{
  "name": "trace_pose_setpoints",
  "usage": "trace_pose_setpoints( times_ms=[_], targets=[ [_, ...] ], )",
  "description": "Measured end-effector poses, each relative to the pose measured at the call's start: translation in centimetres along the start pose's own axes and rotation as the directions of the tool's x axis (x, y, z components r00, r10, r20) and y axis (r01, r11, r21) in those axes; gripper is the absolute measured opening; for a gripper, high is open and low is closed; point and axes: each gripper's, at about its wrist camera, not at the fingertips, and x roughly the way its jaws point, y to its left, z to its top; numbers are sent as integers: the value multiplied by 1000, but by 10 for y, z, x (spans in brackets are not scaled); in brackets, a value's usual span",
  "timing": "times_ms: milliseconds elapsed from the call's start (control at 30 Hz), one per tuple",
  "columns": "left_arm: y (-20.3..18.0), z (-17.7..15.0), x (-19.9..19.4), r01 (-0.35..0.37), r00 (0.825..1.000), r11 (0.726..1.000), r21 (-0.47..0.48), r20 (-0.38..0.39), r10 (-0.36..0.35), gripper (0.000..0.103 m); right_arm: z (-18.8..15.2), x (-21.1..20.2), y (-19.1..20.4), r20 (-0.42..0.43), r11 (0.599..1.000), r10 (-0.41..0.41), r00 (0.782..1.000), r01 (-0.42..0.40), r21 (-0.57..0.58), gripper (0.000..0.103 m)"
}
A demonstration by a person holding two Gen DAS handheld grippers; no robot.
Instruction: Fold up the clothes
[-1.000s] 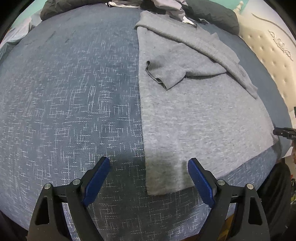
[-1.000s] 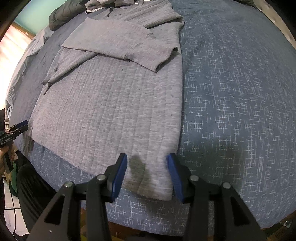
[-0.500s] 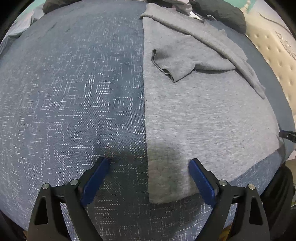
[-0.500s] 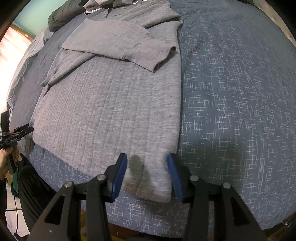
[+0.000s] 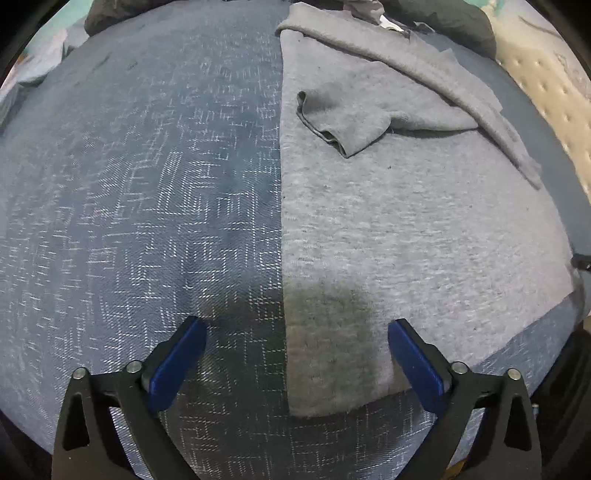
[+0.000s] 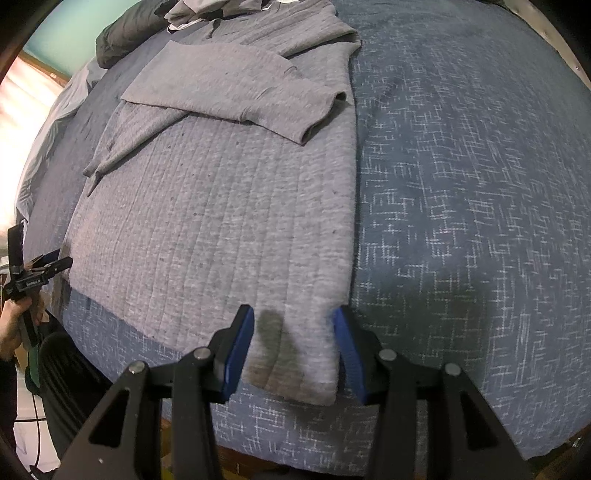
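A grey knit sweater (image 5: 406,229) lies flat on the blue patterned bed cover (image 5: 129,221), with one sleeve (image 5: 354,118) folded across its chest. My left gripper (image 5: 295,325) hangs wide open just above the sweater's near left hem corner. One finger is over the cover, the other over the cloth, and nothing is pinched. In the right wrist view the sweater (image 6: 221,206) and its folded sleeve (image 6: 236,88) show again. There my right gripper (image 6: 293,314) stands partly open, astride the near right hem corner, its pads off the cloth. The left gripper (image 6: 48,266) shows at the far left, held by a hand (image 6: 11,325).
A heap of dark and pale clothes (image 5: 443,22) sits at the far end of the bed, seen also as a dark bundle (image 6: 125,33). A cream tufted headboard (image 5: 546,92) runs along the right. The bed's near edge drops off just below both grippers.
The left gripper has sunk closer to the sweater's left hem corner, its shadow there has grown darker, and its jaws stand a little wider. The right gripper has kept still.
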Motion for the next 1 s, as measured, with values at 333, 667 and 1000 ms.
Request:
trace_pose_setpoints(
  times_ms=[333,667,1000],
  targets=[
    [-5,4,-9,50,999,998,31,13,-51,53,1,4,-1,-1,1000,8,1000,-8,7,47],
    [-10,5,-8,89,996,995,35,8,-89,33,-1,5,-4,-12,1000,-14,1000,14,6,47],
    [12,-16,-21,109,994,993,44,16,-110,20,-15,4,-10,-45,1000,-29,999,29,2,47]
  ],
)
